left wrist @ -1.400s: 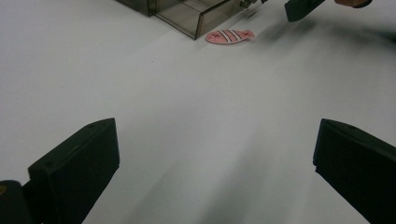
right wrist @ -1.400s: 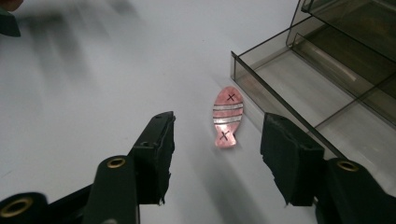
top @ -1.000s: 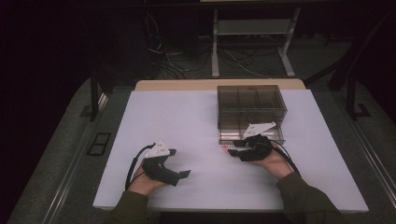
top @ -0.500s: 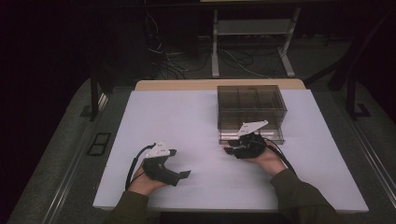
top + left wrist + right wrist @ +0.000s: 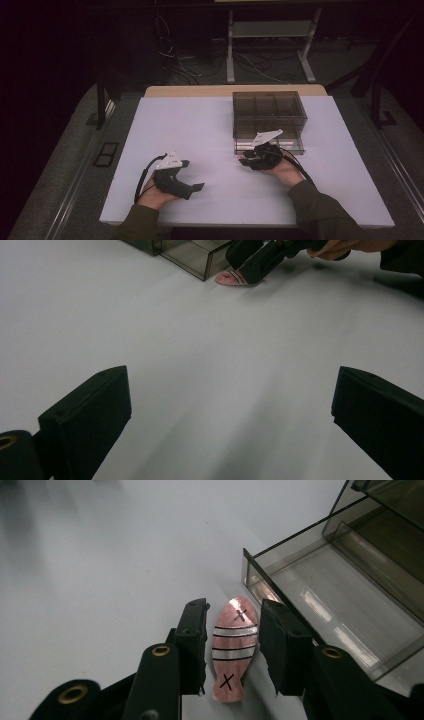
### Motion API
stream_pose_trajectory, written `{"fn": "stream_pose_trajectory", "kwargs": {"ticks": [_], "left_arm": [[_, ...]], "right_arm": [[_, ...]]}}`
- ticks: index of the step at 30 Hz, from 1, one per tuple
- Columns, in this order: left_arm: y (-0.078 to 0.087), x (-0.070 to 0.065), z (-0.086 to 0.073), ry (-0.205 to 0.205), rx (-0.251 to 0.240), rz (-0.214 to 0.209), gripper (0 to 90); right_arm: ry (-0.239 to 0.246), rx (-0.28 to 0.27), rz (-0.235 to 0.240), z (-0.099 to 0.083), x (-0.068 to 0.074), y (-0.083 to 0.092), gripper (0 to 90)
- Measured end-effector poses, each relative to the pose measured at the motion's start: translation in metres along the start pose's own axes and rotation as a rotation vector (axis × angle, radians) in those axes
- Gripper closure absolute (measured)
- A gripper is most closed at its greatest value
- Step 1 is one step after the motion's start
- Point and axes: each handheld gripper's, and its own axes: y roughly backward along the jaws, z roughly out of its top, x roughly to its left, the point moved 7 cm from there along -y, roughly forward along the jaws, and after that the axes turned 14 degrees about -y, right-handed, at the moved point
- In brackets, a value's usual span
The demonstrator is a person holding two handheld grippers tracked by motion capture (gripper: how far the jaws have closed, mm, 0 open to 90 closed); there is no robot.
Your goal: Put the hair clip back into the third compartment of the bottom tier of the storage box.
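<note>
Two jaws of the right gripper (image 5: 231,647) have just been closing around the pink fish (image 5: 231,650).

Pink fish-shaped piece, flat on my white table beside the open drawer

I see the pink fish-shaped piece (image 5: 233,650) lying flat on the white table (image 5: 100,580), a small, thin, glossy oval that narrows toward one end. Two pale bands edged with black lines cross its middle, and a black X is drawn near each end. It lies lengthwise between my right gripper's (image 5: 232,647) two black jaws, with a thin gap visible on either side. Its right edge runs just beside the front corner of the smoky, clear drawer (image 5: 320,595) pulled out of the box. From the left gripper view, the piece (image 5: 231,278) peeks out as a pink tip at that same corner.
</note>
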Motion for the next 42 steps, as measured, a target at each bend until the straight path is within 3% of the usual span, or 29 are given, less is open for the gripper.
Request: {"fn": "stream_pose_trajectory", "kwargs": {"ticks": [30,42], "left_arm": [[0.0003,-0.0015,0.0007,-0.005,0.0,-0.006,1.7],[0.0003,-0.0016,0.0011,-0.009,-0.002,-0.006,1.7]], "right_arm": [[0.041,0.016,-0.024,-0.0016,0.0021,-0.0073,66.2],[0.032,0.011,-0.008,-0.0011,0.0025,-0.0067,67.1]]}}
